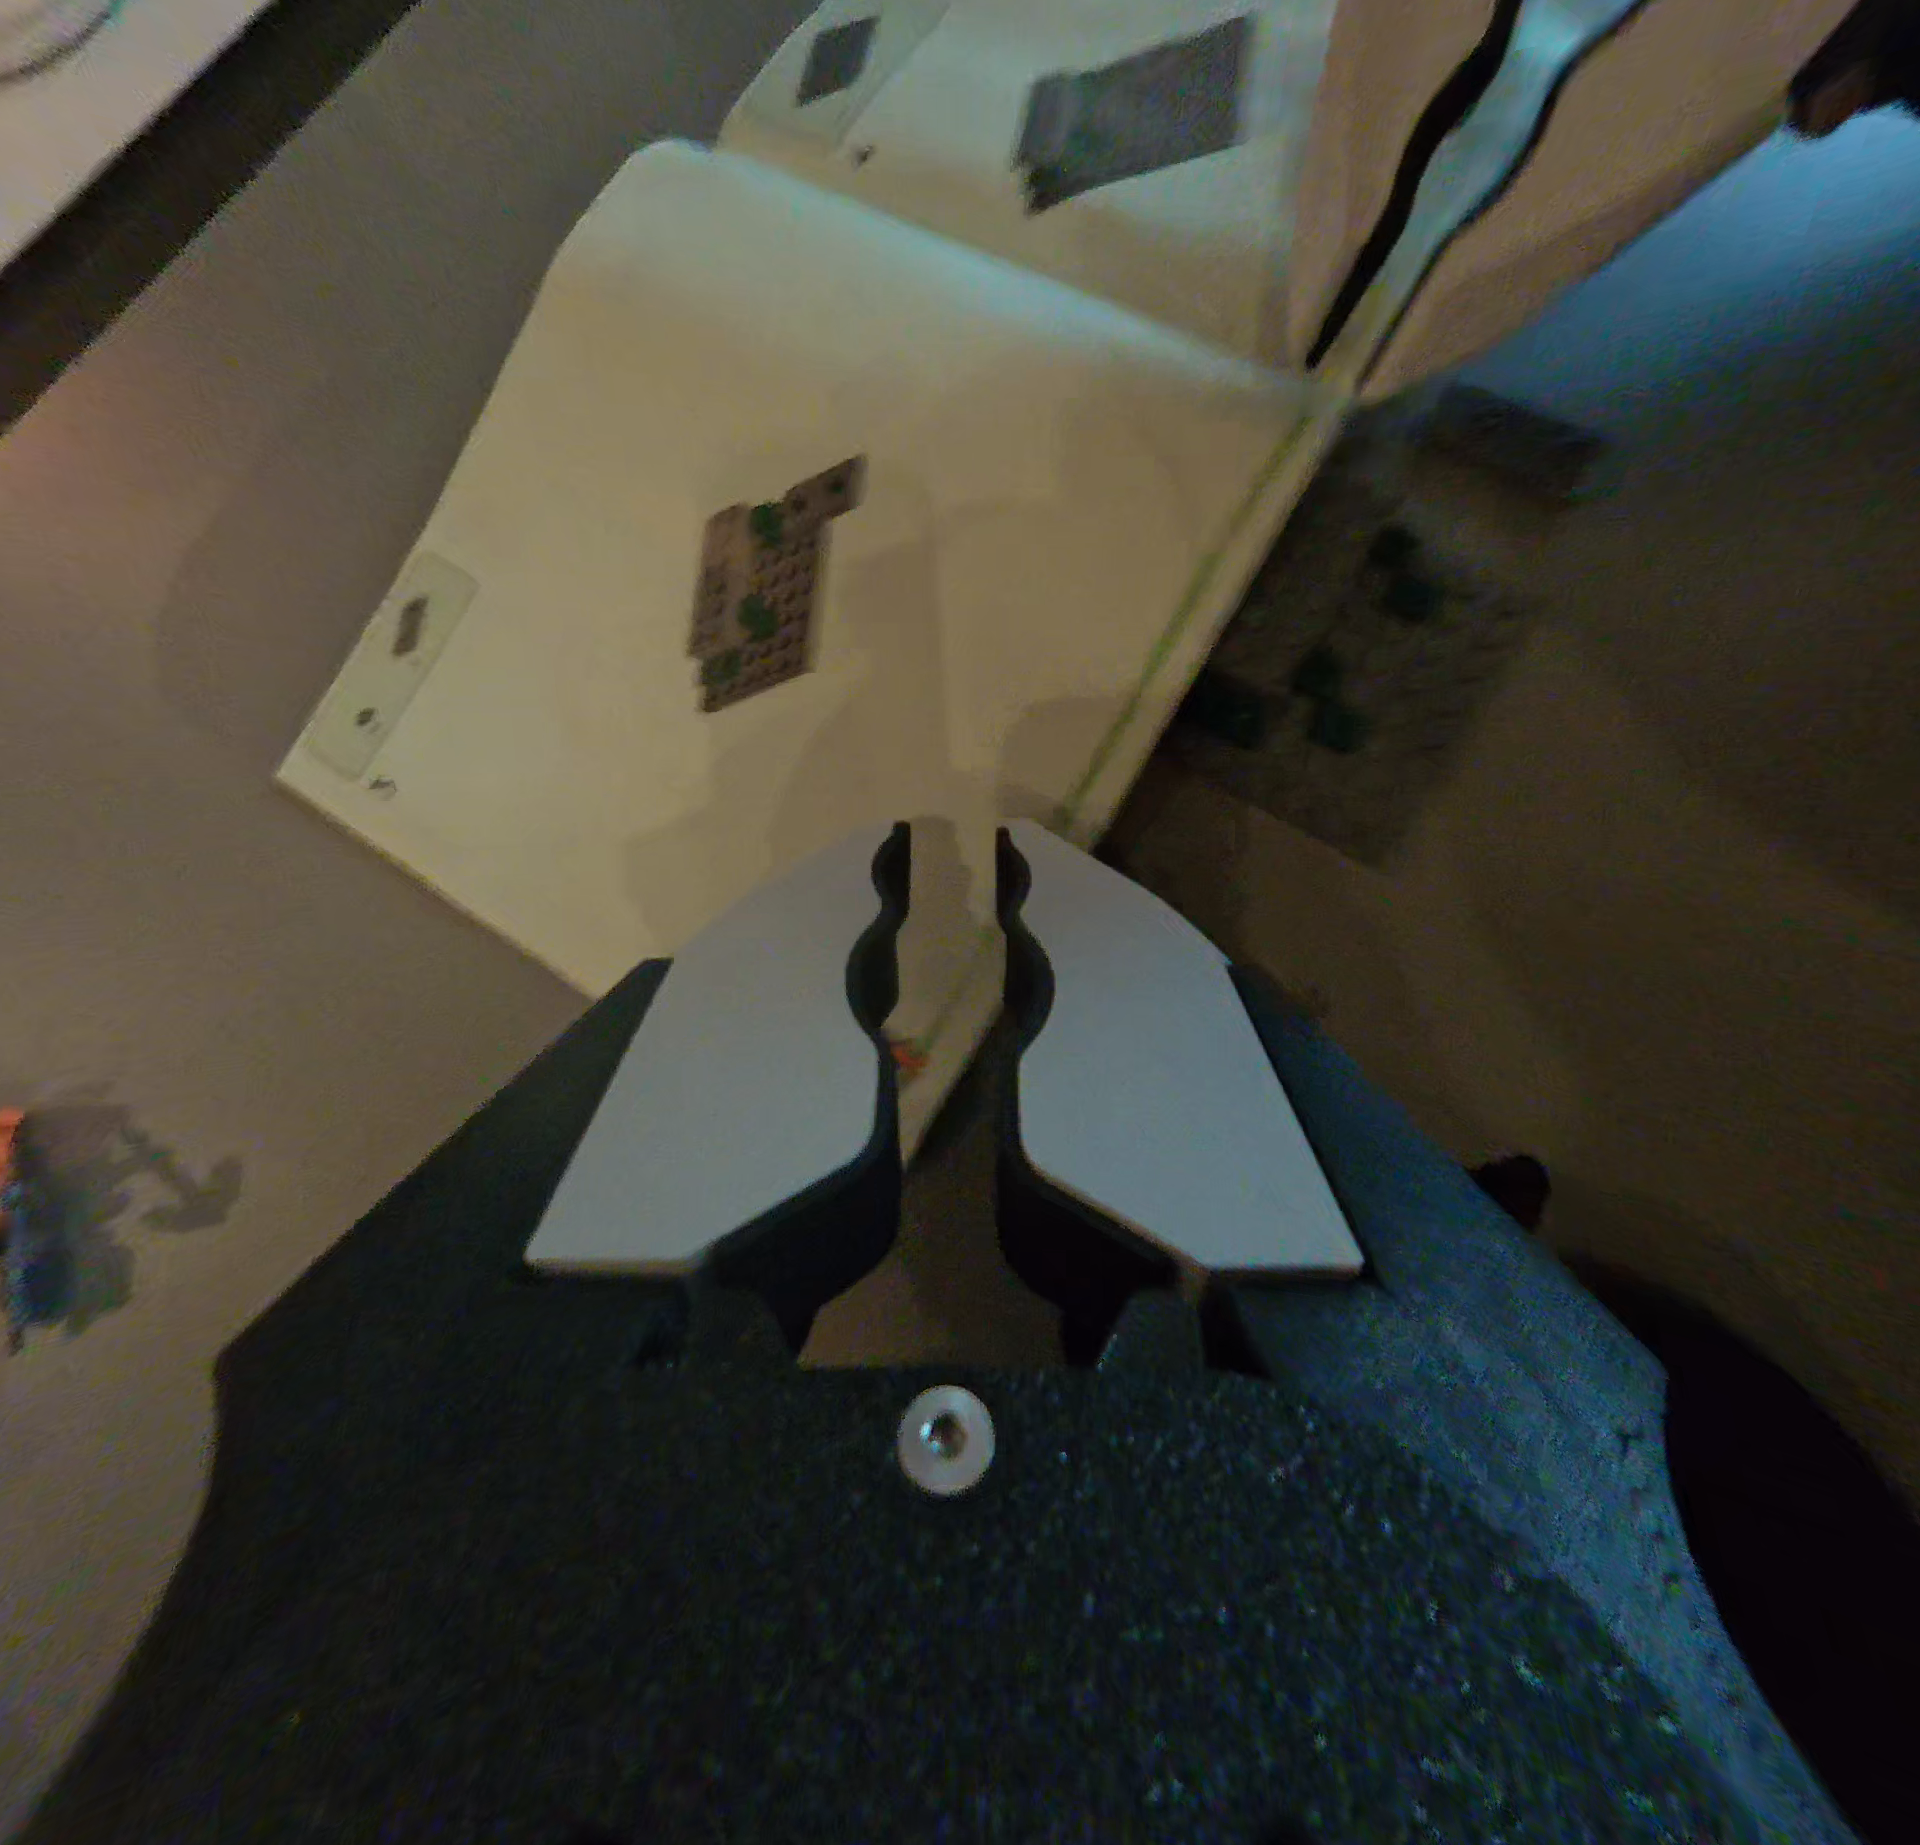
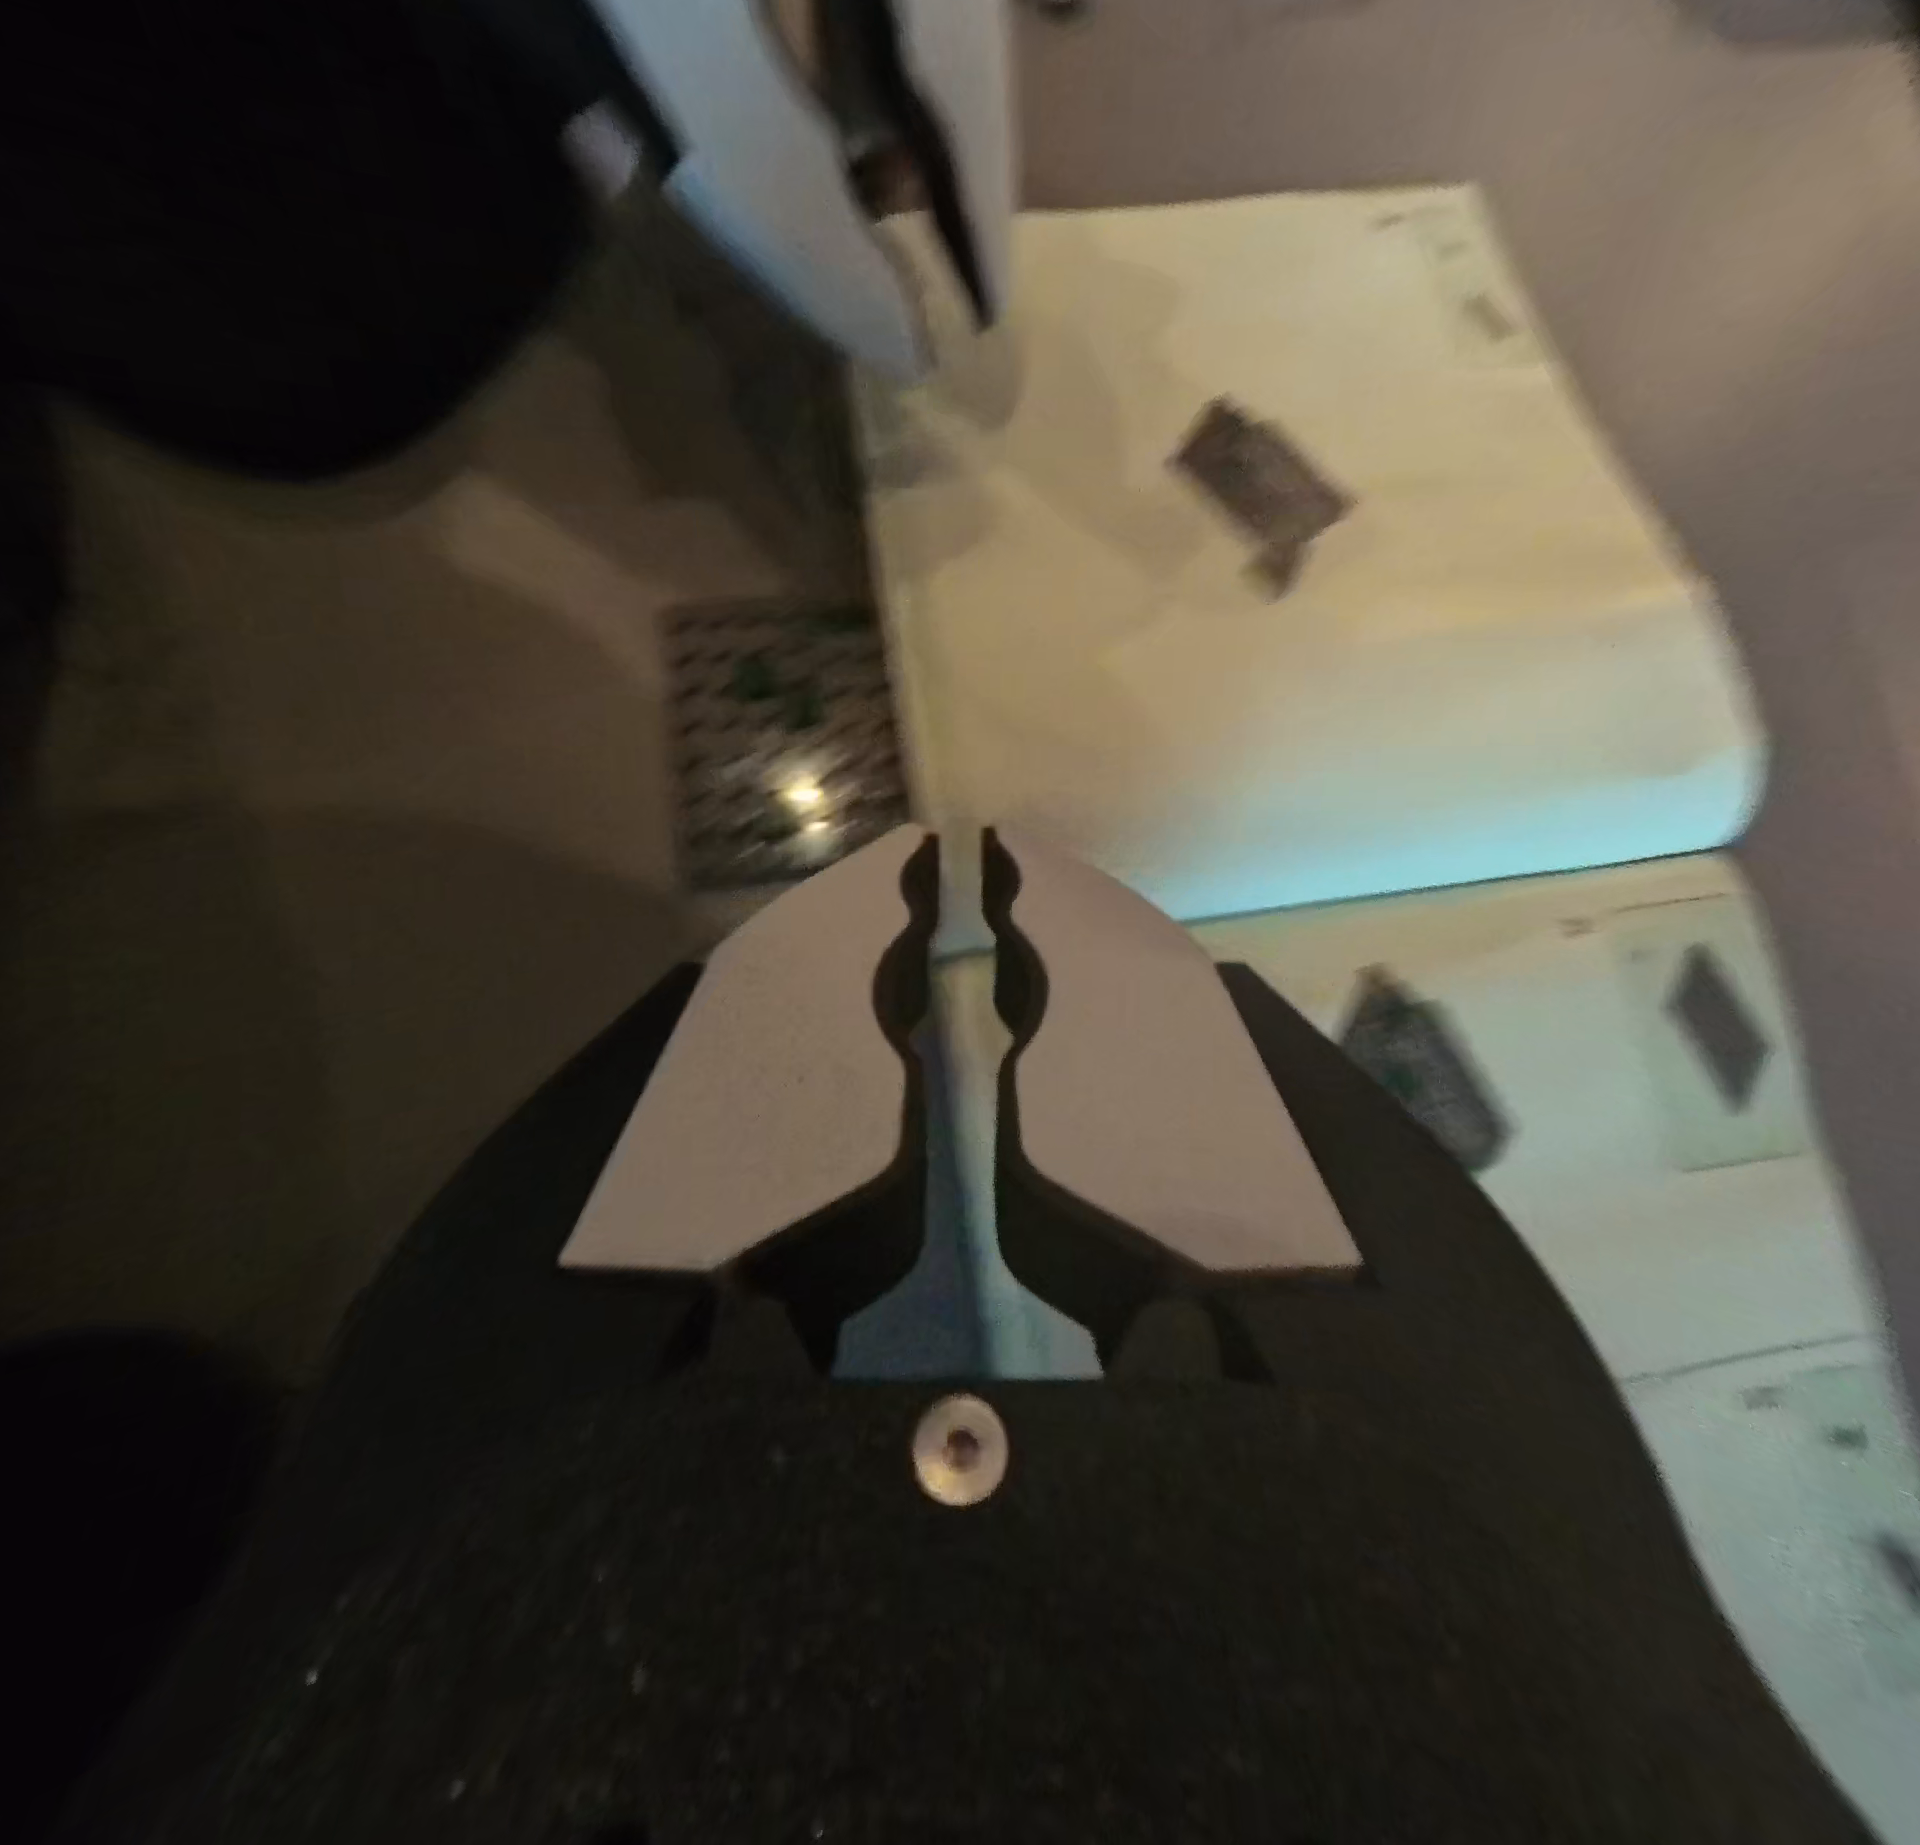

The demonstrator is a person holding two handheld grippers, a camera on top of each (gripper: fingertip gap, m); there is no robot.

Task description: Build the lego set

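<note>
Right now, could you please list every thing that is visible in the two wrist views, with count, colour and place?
instruction booklet: 1, white pages with printed build pictures, open on the table, ahead of both grippers
grey lego plate: 1, grey with dark green pieces on top, on the table beside the booklet's edge
small lego build: 1, dark with orange, blurred, at the left edge of the left wrist view
black cable: 1, black, hanging across the top of the left wrist view
table: 1, grey-brown, under everything
left gripper: 1, black body, grey fingers, a narrow gap, nothing held
right gripper: 1, black body, grey fingers, a narrow gap, nothing held
</note>
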